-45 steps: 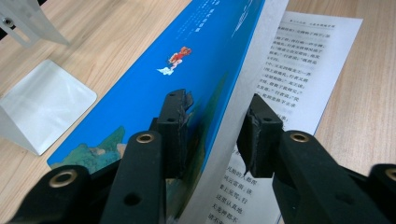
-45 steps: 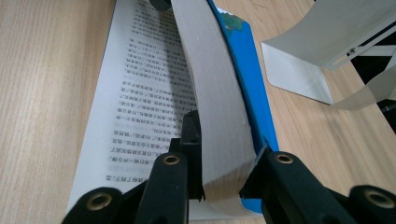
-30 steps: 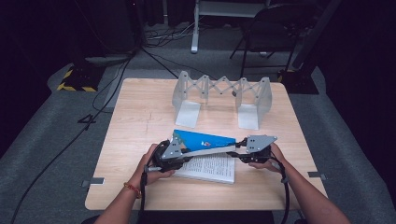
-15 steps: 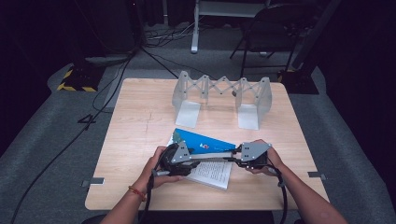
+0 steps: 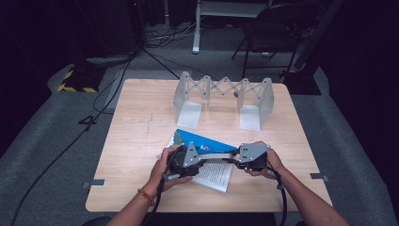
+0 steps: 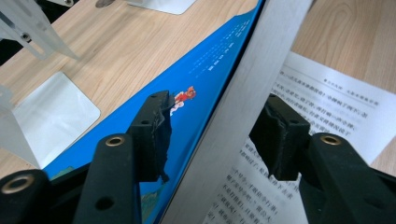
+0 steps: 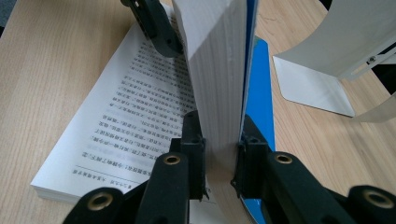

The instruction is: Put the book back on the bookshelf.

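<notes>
A book lies open on the wooden table (image 5: 141, 127), its printed pages (image 5: 214, 173) flat at the front. Its other half, a thick block of pages with a blue cover (image 5: 202, 140), is raised on edge. My right gripper (image 5: 231, 157) comes in from the right and is shut on this raised block (image 7: 219, 70) near its lower corner. My left gripper (image 5: 205, 158) straddles the same block (image 6: 261, 70); its jaws have just been closing, one pad over the blue cover (image 6: 187, 121), the other by the page side, not visibly pressing.
An expanding metal book rack (image 5: 221, 92) with two flat end plates stands at the back of the table, its near plate (image 6: 51, 112) just beyond the book. Bare wood lies to the left and right. Cables cross the floor behind.
My left gripper moved right toward the book and opened its jaws around the raised half. The right gripper shifted slightly left, still gripping the block.
</notes>
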The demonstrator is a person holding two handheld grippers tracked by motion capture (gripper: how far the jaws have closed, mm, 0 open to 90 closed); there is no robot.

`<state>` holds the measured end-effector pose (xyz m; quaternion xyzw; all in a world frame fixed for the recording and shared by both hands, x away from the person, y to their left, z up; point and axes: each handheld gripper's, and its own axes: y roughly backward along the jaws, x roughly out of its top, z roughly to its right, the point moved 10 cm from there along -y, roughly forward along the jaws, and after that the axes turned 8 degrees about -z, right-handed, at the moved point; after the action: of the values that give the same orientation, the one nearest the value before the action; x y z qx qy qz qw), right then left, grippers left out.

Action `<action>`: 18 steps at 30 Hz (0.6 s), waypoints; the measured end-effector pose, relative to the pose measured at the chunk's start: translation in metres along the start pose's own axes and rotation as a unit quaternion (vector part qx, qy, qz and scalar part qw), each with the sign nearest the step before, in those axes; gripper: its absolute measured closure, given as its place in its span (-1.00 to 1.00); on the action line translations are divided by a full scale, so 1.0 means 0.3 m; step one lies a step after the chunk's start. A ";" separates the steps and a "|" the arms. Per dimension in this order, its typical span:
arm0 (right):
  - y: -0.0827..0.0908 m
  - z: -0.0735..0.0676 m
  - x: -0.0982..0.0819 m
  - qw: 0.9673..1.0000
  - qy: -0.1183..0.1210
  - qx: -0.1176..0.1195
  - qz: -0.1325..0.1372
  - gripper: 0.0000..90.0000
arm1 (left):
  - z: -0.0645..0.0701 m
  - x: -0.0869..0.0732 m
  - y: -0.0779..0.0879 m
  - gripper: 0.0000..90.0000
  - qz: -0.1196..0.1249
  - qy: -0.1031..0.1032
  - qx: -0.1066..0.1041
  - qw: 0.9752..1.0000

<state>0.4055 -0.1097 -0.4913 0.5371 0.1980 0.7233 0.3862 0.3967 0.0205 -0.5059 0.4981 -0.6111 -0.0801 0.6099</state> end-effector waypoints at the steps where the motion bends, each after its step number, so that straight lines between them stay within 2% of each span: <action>1: 0.000 0.000 0.000 1.000 0.000 0.000 0.000 0.72 | 0.000 0.000 0.000 0.13 0.000 0.000 0.000 1.000; 2: 0.000 -0.001 0.001 1.000 -0.001 0.000 0.000 0.72 | 0.001 0.000 0.000 0.13 -0.001 0.000 -0.002 1.000; 3: -0.003 -0.001 0.001 1.000 -0.003 0.000 -0.001 0.72 | 0.008 -0.001 0.002 0.28 0.000 -0.018 -0.010 1.000; 6: -0.003 0.002 0.001 1.000 -0.010 0.000 0.003 0.66 | 0.017 -0.008 -0.001 0.50 0.007 -0.035 -0.017 0.999; 8: -0.005 0.004 0.001 1.000 -0.018 0.004 0.005 0.55 | 0.023 -0.015 -0.006 0.57 0.010 -0.037 -0.027 0.999; 10: 0.000 0.013 0.002 0.999 -0.037 0.003 0.019 0.37 | 0.021 -0.014 -0.005 0.59 0.015 -0.040 -0.024 0.999; 11: 0.000 0.013 0.002 0.999 -0.037 0.003 0.019 0.37 | 0.021 -0.014 -0.005 0.60 0.015 -0.040 -0.024 0.999; 12: 0.009 0.026 0.001 0.998 -0.050 -0.006 0.028 0.18 | 0.021 -0.014 -0.005 0.60 0.015 -0.040 -0.024 0.999; 13: 0.009 0.026 0.001 0.998 -0.050 -0.006 0.028 0.18 | 0.019 -0.014 -0.004 0.60 0.019 -0.040 -0.024 0.999; 14: 0.032 0.050 -0.033 0.997 -0.067 -0.012 0.031 0.03 | 0.017 -0.014 -0.001 0.62 0.025 -0.041 -0.026 0.999; 16: 0.051 0.077 -0.076 0.995 -0.092 -0.022 0.034 -0.06 | 0.010 -0.013 0.005 0.63 0.034 -0.036 -0.029 0.998; 17: 0.051 0.077 -0.076 0.995 -0.092 -0.022 0.034 -0.06 | 0.010 -0.013 0.005 0.63 0.034 -0.036 -0.029 0.998; 18: 0.057 0.091 -0.102 0.994 -0.104 -0.025 0.031 -0.07 | 0.005 -0.011 0.010 0.63 0.039 -0.035 -0.027 0.998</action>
<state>0.4288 -0.1474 -0.4892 0.6054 0.1220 0.6799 0.3954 0.3933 0.0237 -0.5065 0.4544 -0.6486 -0.0900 0.6040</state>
